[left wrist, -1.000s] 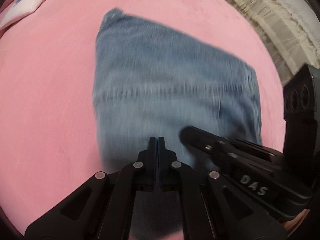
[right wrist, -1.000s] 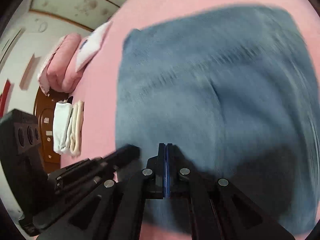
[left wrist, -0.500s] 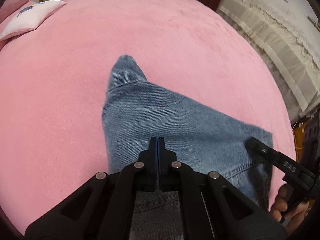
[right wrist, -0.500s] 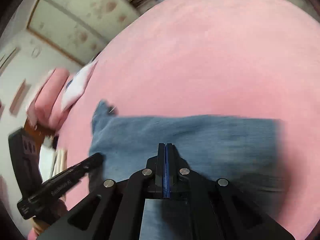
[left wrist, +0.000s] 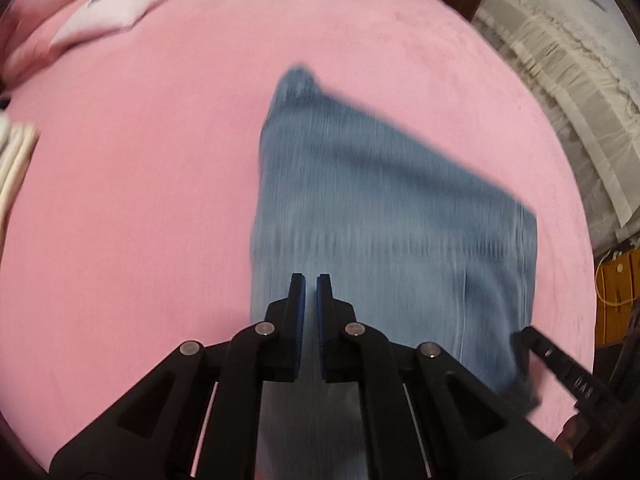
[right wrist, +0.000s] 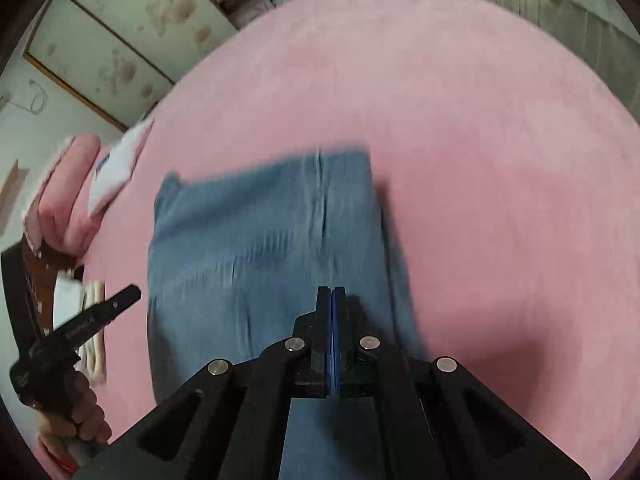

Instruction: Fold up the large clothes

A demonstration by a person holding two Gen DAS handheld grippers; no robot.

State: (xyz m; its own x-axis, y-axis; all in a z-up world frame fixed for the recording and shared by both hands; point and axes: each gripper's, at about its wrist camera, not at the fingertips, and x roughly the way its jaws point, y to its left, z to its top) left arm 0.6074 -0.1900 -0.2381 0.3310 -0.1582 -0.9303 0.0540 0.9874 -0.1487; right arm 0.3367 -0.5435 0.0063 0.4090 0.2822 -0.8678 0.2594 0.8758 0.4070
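Note:
Blue jeans point(left wrist: 380, 208) lie folded into a broad slab on the pink bed point(left wrist: 140, 200); one narrow end points away. My left gripper point(left wrist: 311, 280) hovers over the near left part of the jeans. Its pads stand a narrow slit apart and no cloth shows between them. In the right wrist view the jeans point(right wrist: 260, 248) fill the middle, and my right gripper point(right wrist: 332, 292) is shut above their near right part, no cloth seen in its pads. The right gripper point(left wrist: 520, 334) shows by the jeans' near right corner. A hand holds the left gripper point(right wrist: 132, 294) beside their left edge.
A white pillow point(left wrist: 116, 12) and a pink bolster point(right wrist: 64, 200) lie at the bed's far left. Folded white and cream cloth point(right wrist: 80, 312) is stacked off the left side. Cream lace bedding point(left wrist: 580, 80) and wooden furniture point(left wrist: 616, 300) stand to the right.
Both grippers have risen and drawn back from the jeans, so more bed shows. The left gripper's pads, pressed together before, now show a narrow gap. The right gripper stayed shut.

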